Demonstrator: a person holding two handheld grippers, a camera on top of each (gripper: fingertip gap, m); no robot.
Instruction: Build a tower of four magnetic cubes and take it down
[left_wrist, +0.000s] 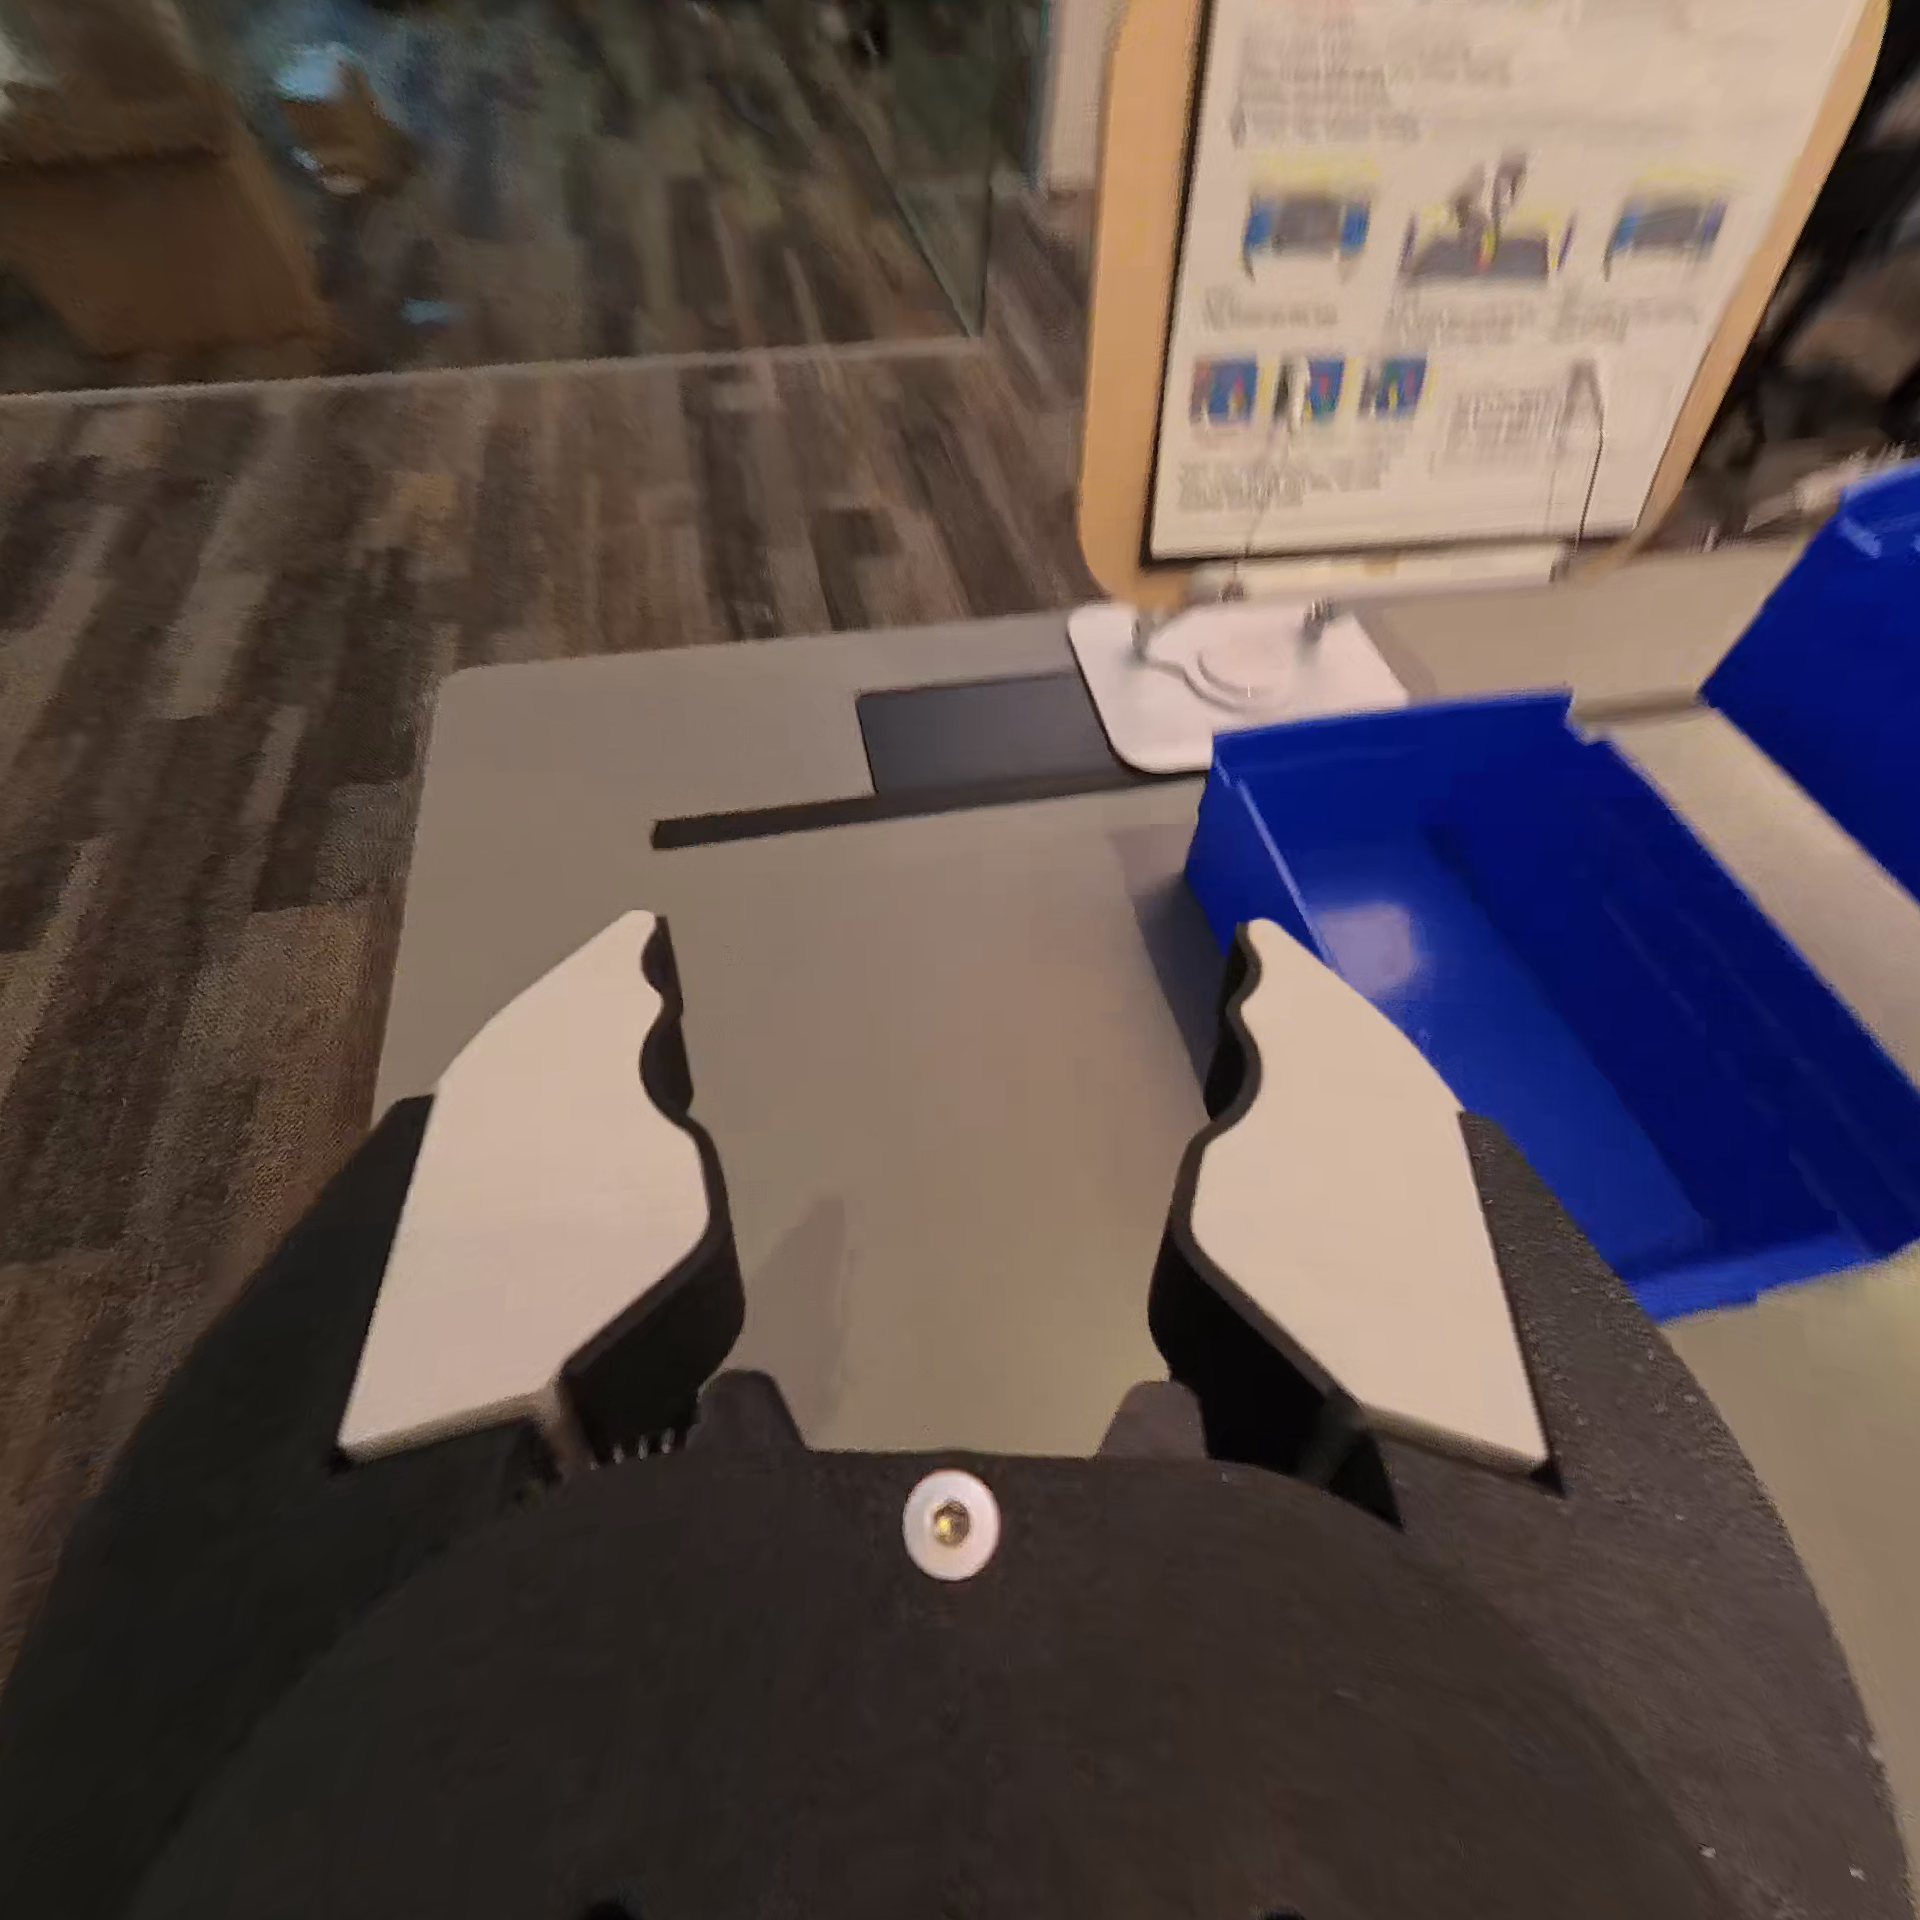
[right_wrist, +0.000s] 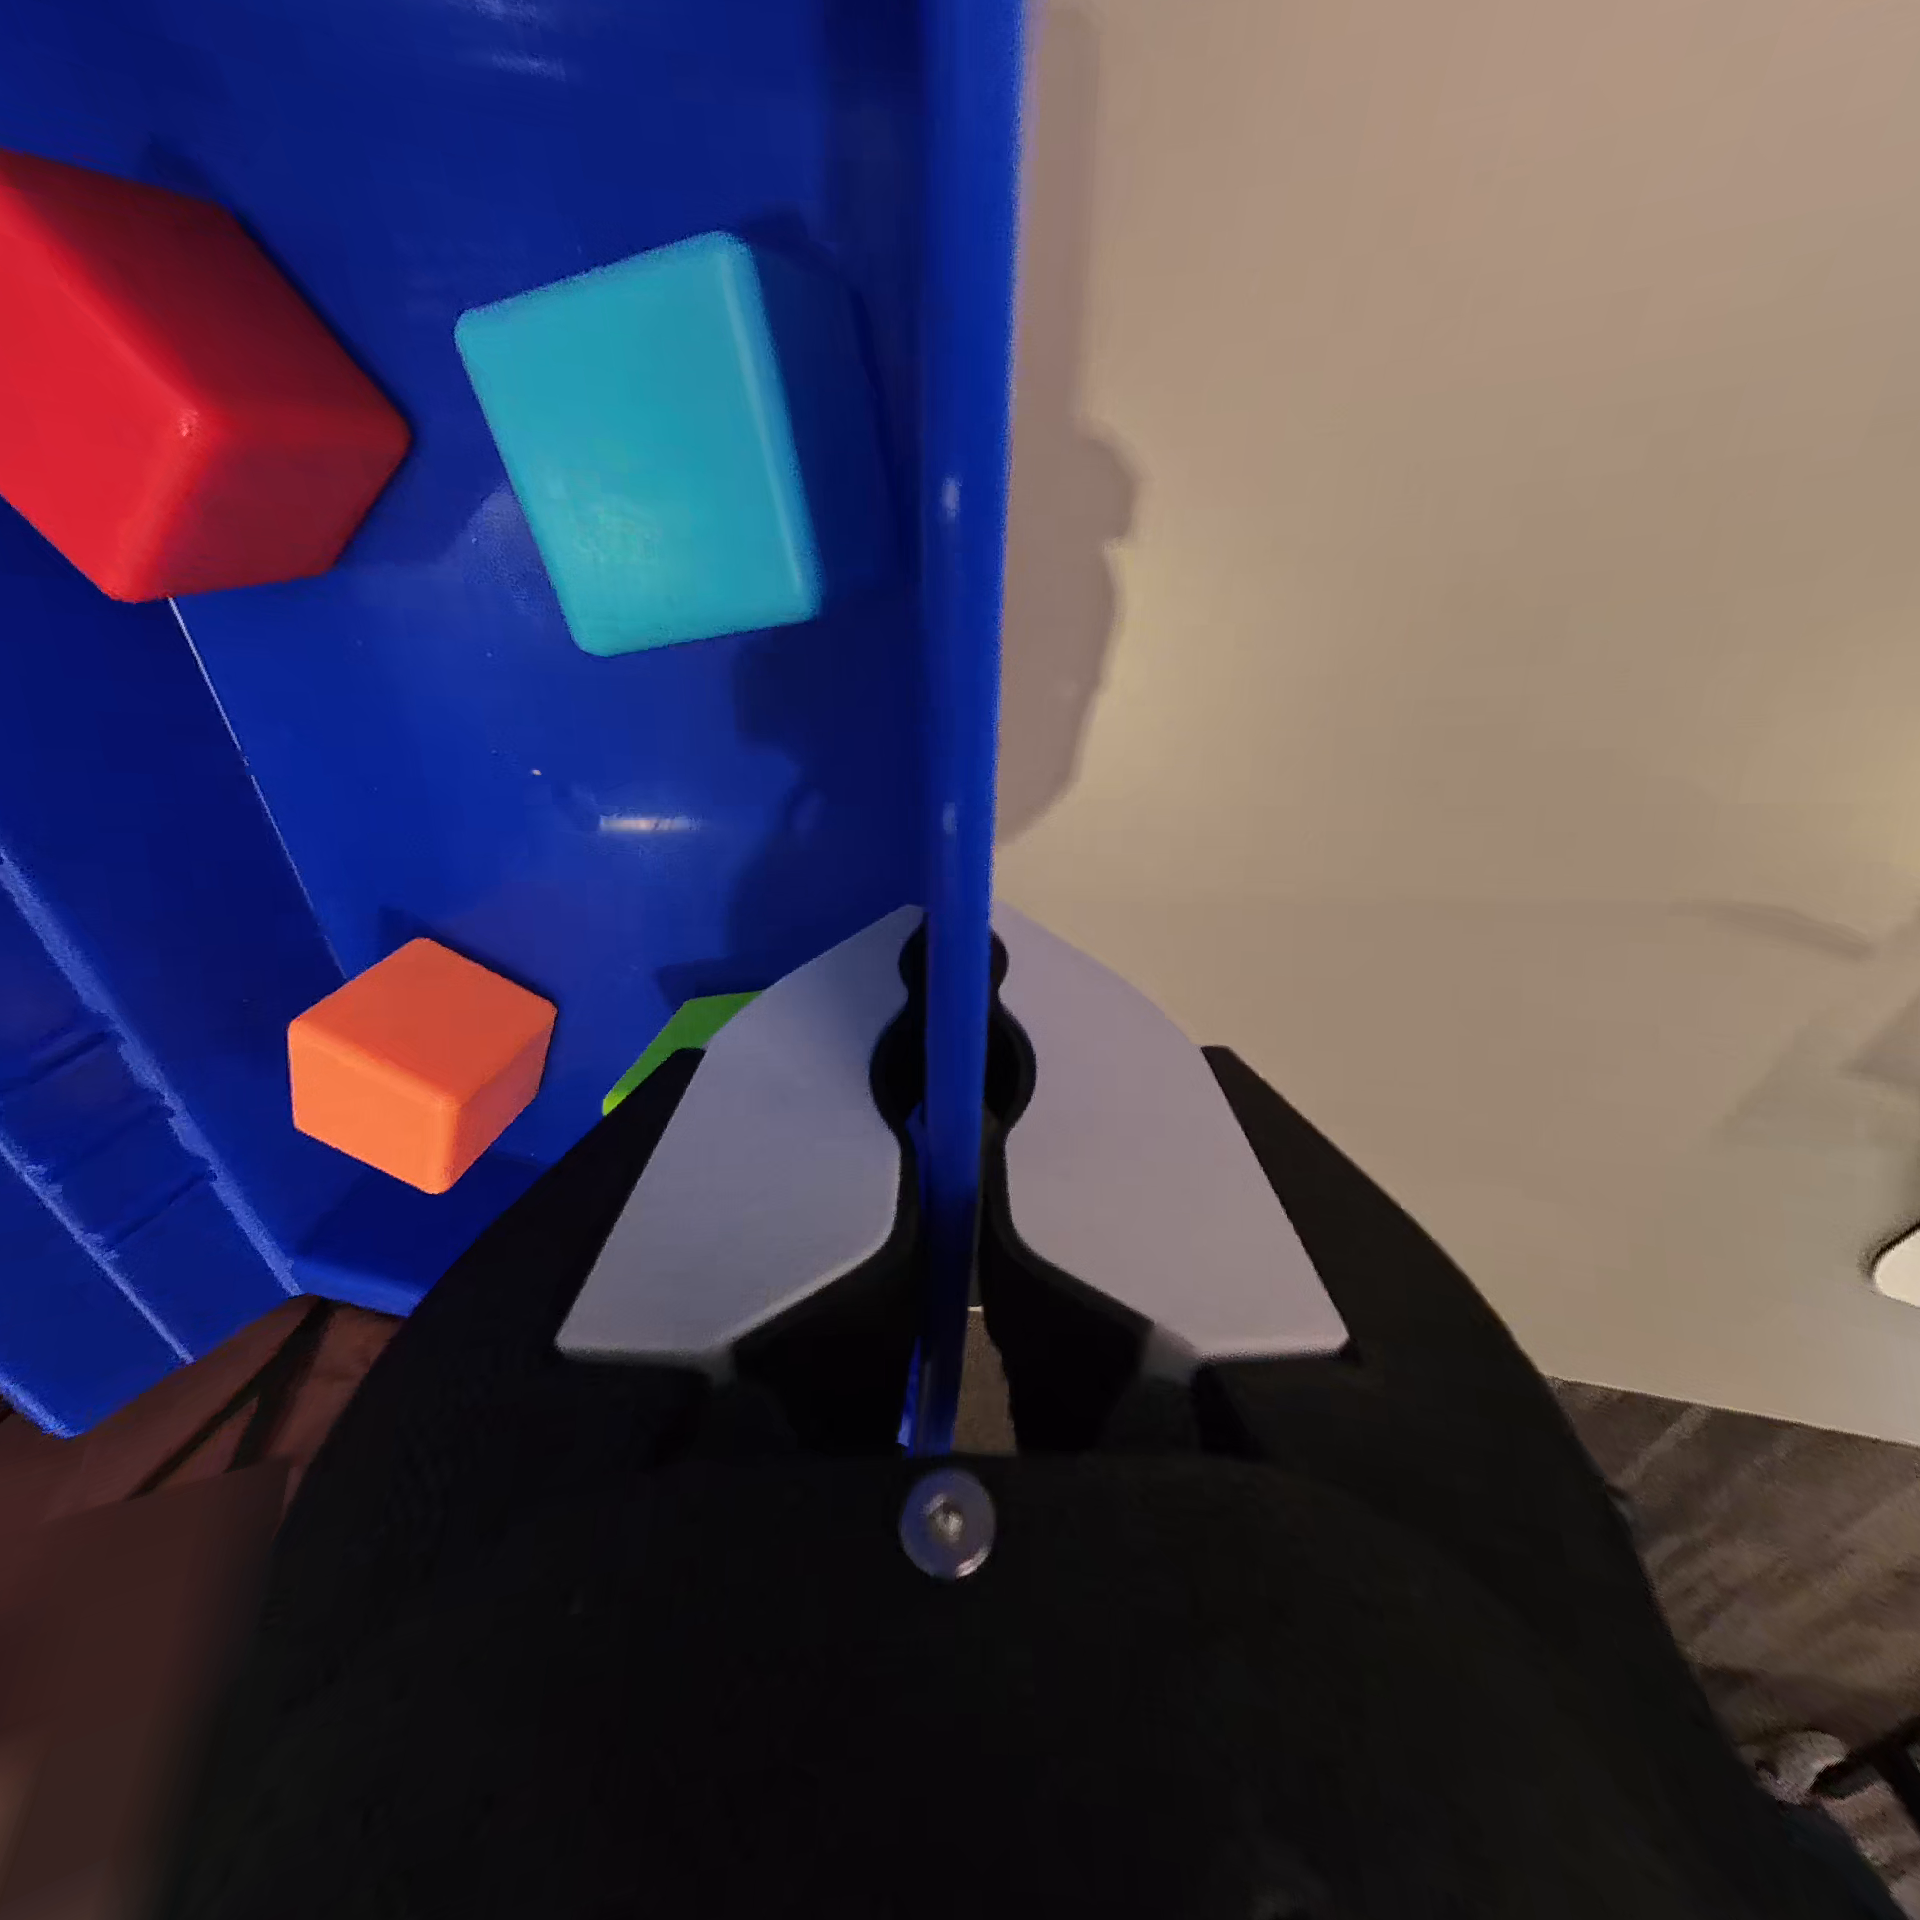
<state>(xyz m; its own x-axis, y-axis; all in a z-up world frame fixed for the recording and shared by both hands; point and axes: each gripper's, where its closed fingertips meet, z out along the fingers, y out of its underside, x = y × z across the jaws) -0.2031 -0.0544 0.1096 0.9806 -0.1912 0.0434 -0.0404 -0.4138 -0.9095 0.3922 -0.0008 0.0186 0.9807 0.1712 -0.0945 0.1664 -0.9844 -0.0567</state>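
Right now our right gripper (right_wrist: 951, 1039) pinches the thin wall of a blue bin (right_wrist: 623, 779) holding red (right_wrist: 177, 384), teal (right_wrist: 644, 447), orange (right_wrist: 416, 1060) and partly hidden green (right_wrist: 691, 1023) cubes. These look light, rigid and smooth, best held on opposite flat faces. Our left gripper (left_wrist: 951, 956) hovers wide open and empty above the grey table (left_wrist: 914, 1039).
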